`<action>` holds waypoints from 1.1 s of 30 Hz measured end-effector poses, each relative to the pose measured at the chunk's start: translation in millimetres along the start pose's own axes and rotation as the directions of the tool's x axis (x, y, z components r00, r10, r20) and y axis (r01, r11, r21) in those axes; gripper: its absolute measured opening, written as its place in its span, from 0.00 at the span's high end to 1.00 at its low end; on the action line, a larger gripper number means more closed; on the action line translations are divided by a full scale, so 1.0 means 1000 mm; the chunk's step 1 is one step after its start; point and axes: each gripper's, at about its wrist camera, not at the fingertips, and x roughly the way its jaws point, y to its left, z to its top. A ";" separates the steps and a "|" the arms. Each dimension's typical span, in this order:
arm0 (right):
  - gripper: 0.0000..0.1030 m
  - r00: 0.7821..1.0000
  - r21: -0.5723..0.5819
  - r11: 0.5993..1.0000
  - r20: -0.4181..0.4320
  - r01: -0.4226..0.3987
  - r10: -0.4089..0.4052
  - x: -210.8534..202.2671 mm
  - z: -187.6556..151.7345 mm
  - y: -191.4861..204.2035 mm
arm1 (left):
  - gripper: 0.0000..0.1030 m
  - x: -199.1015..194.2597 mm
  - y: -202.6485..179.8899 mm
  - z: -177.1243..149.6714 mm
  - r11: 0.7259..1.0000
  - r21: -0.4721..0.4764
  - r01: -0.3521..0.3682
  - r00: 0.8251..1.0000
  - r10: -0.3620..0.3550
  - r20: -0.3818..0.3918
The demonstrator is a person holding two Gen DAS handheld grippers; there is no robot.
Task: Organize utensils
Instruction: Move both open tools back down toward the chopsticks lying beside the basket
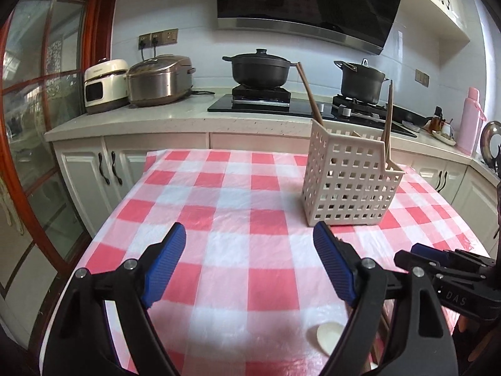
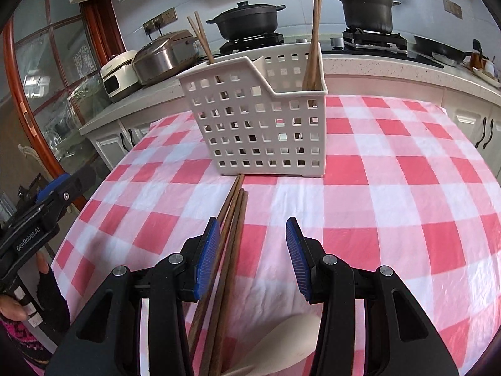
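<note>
A white perforated basket (image 1: pixel 350 181) (image 2: pixel 260 125) stands on the red-and-white checked table (image 1: pixel 219 194). Brown chopsticks lean upright in it at its left end (image 2: pixel 200 37) and right end (image 2: pixel 313 31). Several more chopsticks (image 2: pixel 236 206) lie flat on the cloth, running from the basket's foot back under my right gripper (image 2: pixel 253 228). That gripper is open, with the sticks close to its left pad and not pinched. A white spoon (image 2: pixel 288 341) (image 1: pixel 325 335) lies below it. My left gripper (image 1: pixel 250 235) is open wide over bare cloth, left of the basket.
Behind the table runs a kitchen counter (image 1: pixel 131 122) with two rice cookers (image 1: pixel 159 78), a stove with two black pots (image 1: pixel 260 69), and a pink bottle (image 1: pixel 471 119). A glass door with a red frame (image 1: pixel 37 125) is at the left. A person's hand (image 2: pixel 12 310) holds the left gripper.
</note>
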 end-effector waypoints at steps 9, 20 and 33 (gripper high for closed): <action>0.58 0.998 -0.039 0.998 -0.049 0.047 -0.048 0.007 -0.006 0.005 | 0.22 -0.023 0.021 -0.029 0.998 -0.041 -0.042 0.999 0.042 -0.011; 0.81 0.987 -0.104 0.993 -0.146 0.059 -0.074 0.031 -0.007 0.022 | 0.22 -0.030 0.033 -0.040 0.998 -0.033 -0.055 0.998 0.055 -0.010; 0.87 0.971 -0.157 0.982 -0.196 0.105 -0.135 0.053 -0.005 0.035 | 0.22 -0.028 0.042 -0.047 0.997 -0.044 -0.058 0.998 0.057 -0.022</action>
